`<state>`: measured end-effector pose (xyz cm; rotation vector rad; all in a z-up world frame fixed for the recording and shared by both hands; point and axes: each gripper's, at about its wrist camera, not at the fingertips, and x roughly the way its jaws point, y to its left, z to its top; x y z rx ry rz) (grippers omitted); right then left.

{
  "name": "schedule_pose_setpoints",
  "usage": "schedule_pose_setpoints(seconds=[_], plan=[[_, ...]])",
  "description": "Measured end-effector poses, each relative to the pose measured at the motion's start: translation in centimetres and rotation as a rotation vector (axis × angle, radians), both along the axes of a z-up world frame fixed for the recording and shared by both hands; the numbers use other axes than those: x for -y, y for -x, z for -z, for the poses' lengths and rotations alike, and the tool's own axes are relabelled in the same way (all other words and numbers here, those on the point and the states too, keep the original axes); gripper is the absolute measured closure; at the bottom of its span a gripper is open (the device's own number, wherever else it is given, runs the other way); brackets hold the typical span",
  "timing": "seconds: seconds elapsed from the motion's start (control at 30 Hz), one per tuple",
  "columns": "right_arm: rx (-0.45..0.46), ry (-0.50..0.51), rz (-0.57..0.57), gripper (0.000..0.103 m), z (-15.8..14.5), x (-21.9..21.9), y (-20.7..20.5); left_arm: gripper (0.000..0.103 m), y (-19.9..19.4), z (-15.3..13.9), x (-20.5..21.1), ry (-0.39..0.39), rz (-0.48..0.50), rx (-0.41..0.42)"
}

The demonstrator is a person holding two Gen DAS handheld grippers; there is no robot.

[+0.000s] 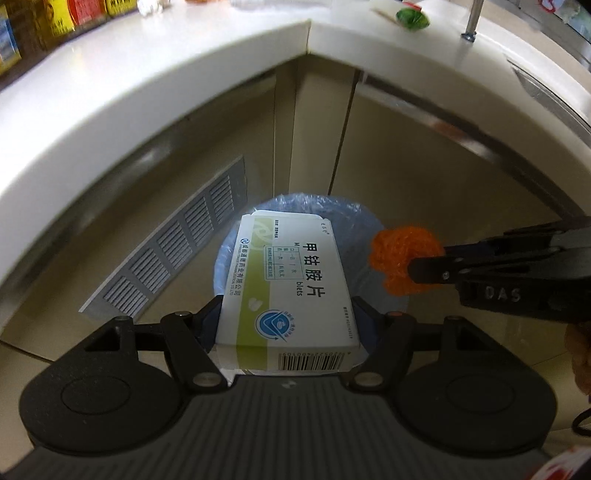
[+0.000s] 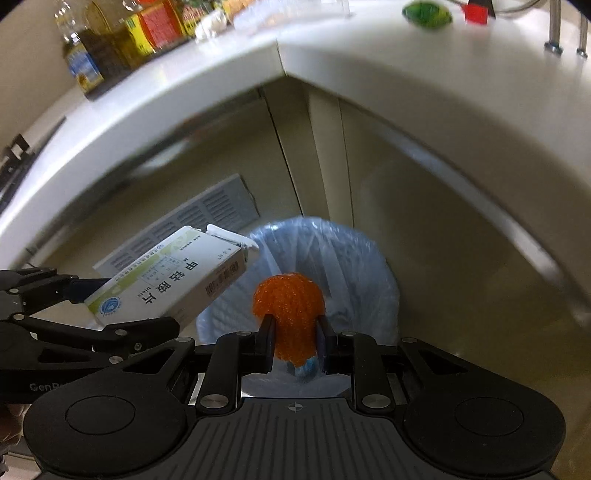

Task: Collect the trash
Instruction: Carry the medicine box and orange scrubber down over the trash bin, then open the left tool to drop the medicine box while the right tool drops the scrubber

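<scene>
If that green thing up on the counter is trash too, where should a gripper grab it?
The green thing lies alone on the white counter, low and rounded, looking crumpled. I'd come from straight above and pinch across its narrower middle, fingers on its two long sides. Both views blur it, so its material is unclear. Both grippers are full now: left holds the box, right the orange ball.

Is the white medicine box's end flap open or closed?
Open. On the medicine box, held in the left gripper, the far end flap sticks out loose in the right wrist view, above the lined bin.
</scene>
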<state>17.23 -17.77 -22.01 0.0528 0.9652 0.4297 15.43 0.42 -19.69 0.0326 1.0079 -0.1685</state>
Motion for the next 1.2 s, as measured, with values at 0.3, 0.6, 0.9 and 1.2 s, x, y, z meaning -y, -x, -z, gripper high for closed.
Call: schedule_pose_setpoints(seconds=[0.3,0.6,0.9,1.2], plan=[[-0.035,0.043,-0.019,0.080,4.3,-1.3,-2.9,0.034,-3.0,4.2,0.1,0.012,0.016,-0.051],[-0.084,0.107,-0.045,0.080,8.7,-1.9,-5.9,0.034,-5.8,8.2,0.4,0.003,0.045,-0.085],[-0.103,0.134,-0.050,0.080,11.3,-1.8,-7.8,0.034,-7.6,10.6,1.0,-0.007,0.074,-0.123],[-0.099,0.126,-0.043,0.080,11.7,-1.6,-8.2,0.033,-8.9,12.4,0.9,0.002,0.038,-0.156]])
